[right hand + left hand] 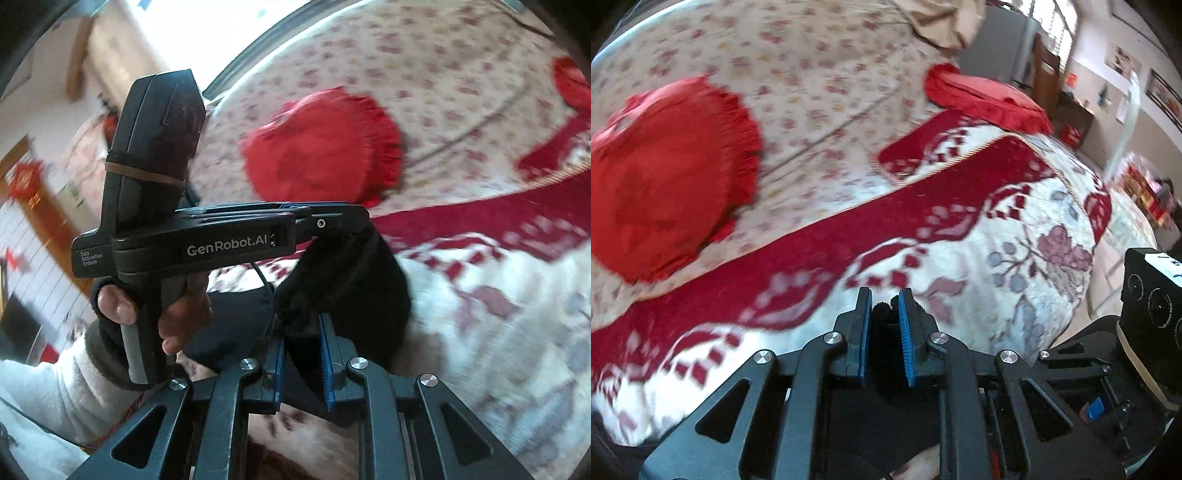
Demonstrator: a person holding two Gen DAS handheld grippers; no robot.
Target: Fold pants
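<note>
Bottom centre of each view: left tool (885, 301) and right tool (301, 325) both clamped on black pants (347, 280), bunched above bed (1015, 266); garment shape unclear, motion blur; red cushion (665, 177) left.

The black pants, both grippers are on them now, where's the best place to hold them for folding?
Hold the black pants at their bunched top edge, where the left gripper and right gripper already clamp them. The cloth hangs limp between the two, so pinch edges from above, spread apart.
</note>
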